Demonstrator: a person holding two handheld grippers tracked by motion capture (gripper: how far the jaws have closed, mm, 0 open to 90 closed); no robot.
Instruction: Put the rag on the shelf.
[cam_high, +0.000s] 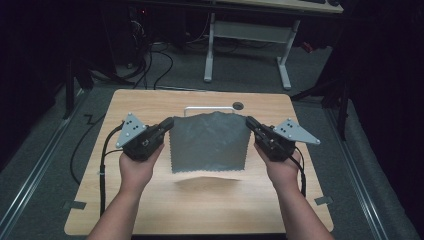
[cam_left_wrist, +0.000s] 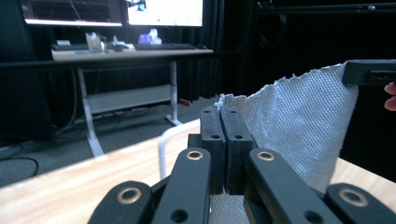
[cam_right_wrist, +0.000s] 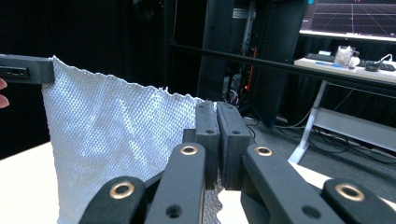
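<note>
A grey woven cloth (cam_high: 209, 142) with pinked edges hangs stretched in the air above the wooden table (cam_high: 150, 200). My left gripper (cam_high: 169, 123) is shut on its upper left corner, and my right gripper (cam_high: 248, 121) is shut on its upper right corner. In the left gripper view the cloth (cam_left_wrist: 299, 126) runs from my closed jaws, left gripper (cam_left_wrist: 219, 112), across to the other gripper at the right edge. In the right gripper view the cloth (cam_right_wrist: 116, 144) spreads left from my closed jaws, right gripper (cam_right_wrist: 217, 106). The cloth's lower edge hangs free, casting a shadow on the table.
A white metal handle (cam_high: 209, 108) stands on the table just behind the cloth, next to a round dark hole (cam_high: 238, 105). Beyond the table is a white-legged desk (cam_high: 250, 45) with cables on the floor. Monitors and a keyboard sit on the desk (cam_left_wrist: 130, 49).
</note>
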